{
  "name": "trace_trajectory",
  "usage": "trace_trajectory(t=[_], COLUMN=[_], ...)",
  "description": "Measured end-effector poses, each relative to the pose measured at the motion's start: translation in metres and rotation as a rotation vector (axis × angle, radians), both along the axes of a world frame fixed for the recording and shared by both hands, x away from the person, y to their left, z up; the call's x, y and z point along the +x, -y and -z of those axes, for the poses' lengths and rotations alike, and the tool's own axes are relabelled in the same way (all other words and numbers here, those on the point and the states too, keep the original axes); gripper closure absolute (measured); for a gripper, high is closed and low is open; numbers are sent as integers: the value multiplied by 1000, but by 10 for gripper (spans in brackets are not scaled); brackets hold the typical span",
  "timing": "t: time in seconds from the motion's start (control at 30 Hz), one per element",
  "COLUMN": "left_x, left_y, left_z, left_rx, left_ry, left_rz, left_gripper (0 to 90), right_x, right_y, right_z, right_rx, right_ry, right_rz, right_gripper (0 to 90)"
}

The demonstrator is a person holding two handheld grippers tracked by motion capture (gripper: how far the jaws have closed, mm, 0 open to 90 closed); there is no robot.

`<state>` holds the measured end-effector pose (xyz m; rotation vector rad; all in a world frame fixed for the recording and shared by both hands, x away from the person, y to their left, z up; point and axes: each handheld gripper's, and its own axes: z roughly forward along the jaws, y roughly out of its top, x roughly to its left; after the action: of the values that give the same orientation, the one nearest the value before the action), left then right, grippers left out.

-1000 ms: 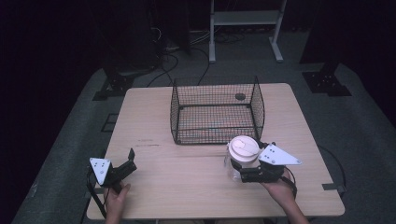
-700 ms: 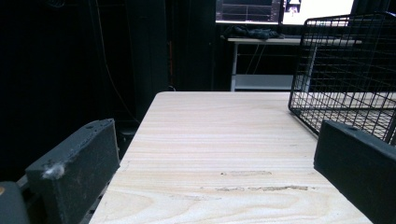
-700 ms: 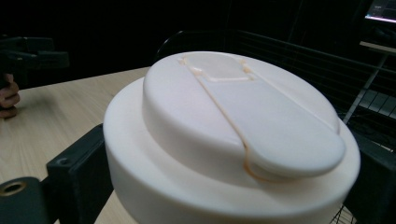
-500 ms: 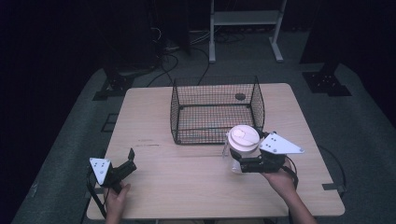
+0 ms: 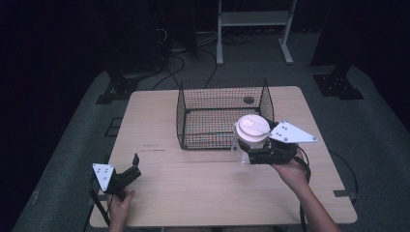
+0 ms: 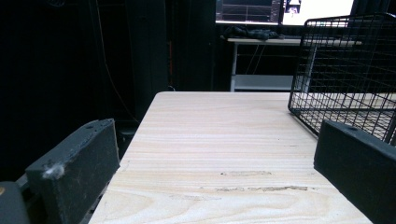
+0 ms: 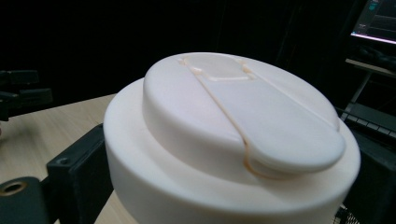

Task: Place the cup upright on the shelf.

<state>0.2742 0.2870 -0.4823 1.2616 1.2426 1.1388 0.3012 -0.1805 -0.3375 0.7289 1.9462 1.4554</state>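
At the right front corner of the wire basket (image 5: 223, 116), the right tool (image 5: 246, 153) was closed on a white-lidded cup (image 5: 251, 131), its black jaws pressed against either side of the container below the lid. The cup stood upright, just outside the basket's mesh wall; whether it touched the mesh could not be determined. Near the left front edge of the wooden surface (image 5: 193, 179), the left tool (image 5: 134, 164) was held low with its jaws spread wide and nothing between them, well apart from the basket.
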Motion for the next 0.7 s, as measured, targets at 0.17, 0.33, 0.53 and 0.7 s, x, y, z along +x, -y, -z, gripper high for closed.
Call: trace_trajectory(t=[0.17,0.33,0.53,0.7], left_x=[0,0,0,0], left_y=[0,0,0,0], left_z=[0,0,0,0], left_rx=[2,-1,0,-2], left_ry=[0,2,2,2], left_rz=[2,0,-1,0], left_gripper=[0,0,0,0], right_x=[3,7,15,20], right_y=[-5,-10,-14,-16], right_z=[-9,-19,-33,-39], right_rx=[-17,-24,-21,-22], right_ry=[13,28,44,51], right_rz=[-4,-9,-5,5], right_gripper=[47,47,47,47])
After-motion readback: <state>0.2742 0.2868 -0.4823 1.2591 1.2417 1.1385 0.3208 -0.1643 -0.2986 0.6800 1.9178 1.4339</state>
